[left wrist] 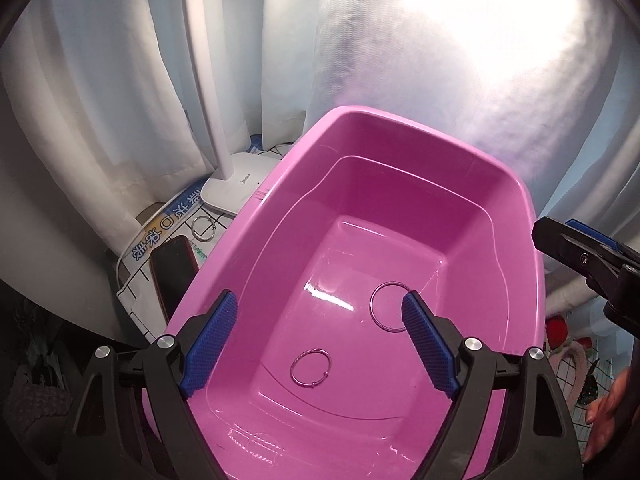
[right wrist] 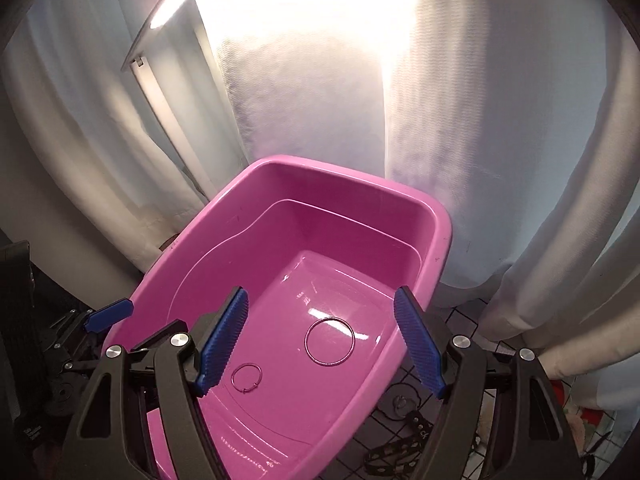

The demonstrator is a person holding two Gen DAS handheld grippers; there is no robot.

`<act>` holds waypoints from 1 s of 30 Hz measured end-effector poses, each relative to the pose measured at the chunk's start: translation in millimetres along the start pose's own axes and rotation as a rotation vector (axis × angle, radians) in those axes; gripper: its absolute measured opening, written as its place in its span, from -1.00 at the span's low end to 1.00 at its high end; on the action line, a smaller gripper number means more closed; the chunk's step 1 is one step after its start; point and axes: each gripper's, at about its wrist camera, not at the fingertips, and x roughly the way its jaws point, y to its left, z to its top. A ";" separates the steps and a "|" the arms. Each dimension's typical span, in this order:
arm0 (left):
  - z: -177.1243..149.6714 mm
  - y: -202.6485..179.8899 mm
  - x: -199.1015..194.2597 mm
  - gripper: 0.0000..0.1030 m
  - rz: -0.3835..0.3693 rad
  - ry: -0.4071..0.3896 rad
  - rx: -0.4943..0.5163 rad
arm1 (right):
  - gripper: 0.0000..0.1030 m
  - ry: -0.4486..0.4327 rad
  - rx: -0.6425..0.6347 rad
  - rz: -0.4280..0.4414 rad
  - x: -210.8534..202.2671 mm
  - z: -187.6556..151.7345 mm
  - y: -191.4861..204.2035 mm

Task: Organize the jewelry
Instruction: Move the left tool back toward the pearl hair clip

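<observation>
A pink plastic tub (left wrist: 516, 216) fills both views (right wrist: 436, 236). Two thin metal hoops lie on its floor: a larger one (left wrist: 378, 318) (right wrist: 329, 342) and a smaller one (left wrist: 310, 368) (right wrist: 246, 378). My left gripper (left wrist: 320, 320) is open and empty, hovering over the tub. My right gripper (right wrist: 320, 320) is also open and empty above the tub; it shows at the right edge of the left wrist view (left wrist: 592, 260). Another metal ring (left wrist: 202, 226) lies outside the tub, on the cloth to its left.
A white desk lamp (left wrist: 236, 186) stands left of the tub, beside a dark phone (left wrist: 174, 272). White curtains (right wrist: 500, 120) hang behind. A black studded strap (right wrist: 404, 440) lies on the gridded cloth to the tub's right. Red and pink items (left wrist: 568, 344) lie at far right.
</observation>
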 end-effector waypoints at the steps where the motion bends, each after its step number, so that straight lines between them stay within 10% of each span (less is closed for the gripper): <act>1: -0.9 -6.8 -7.5 0.61 -0.013 -0.016 0.011 | 0.40 -0.019 0.010 -0.009 -13.8 -5.1 -8.3; 16: -91.6 -141.3 -74.2 0.68 -0.356 -0.048 0.190 | 0.40 -0.020 0.252 -0.203 -126.2 -184.3 -140.8; 30: -202.5 -199.4 3.1 0.68 -0.264 0.159 0.288 | 0.40 0.148 0.287 -0.165 -69.2 -304.7 -175.1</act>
